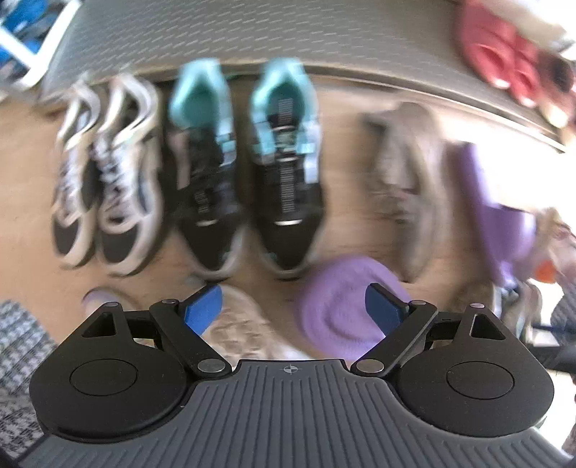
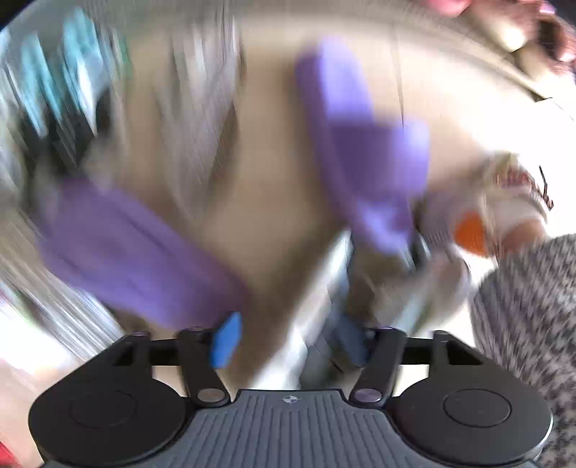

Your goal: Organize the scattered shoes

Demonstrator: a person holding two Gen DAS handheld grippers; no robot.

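Shoes lined up on a pale wood-look floor [image 1: 21, 169], seen from above through heavy blur.

Far side: black trainers with turquoise collars [image 1: 244, 162] set side by side, heels to a grey ribbed mat [image 1: 252, 32]; left of them, touching, a pair of grey-and-white lace-ups [image 1: 104, 172]; to the right, apart, a single beige soft-looking shoe [image 1: 406, 180]; red slippers [image 1: 500, 57] on the mat's far right; nearer, a rounded purple slipper [image 1: 338, 306] of smooth foam look, a second purple slipper [image 2: 363, 144] lying further right. Left gripper [image 1: 293, 306] with blue pads spread wide, clasping nothing; right gripper [image 2: 288, 342] with jaws parted, nothing visibly pinched, edges too smeared to tell contact; speckled knit sleeve [image 2: 529, 316] at near right.
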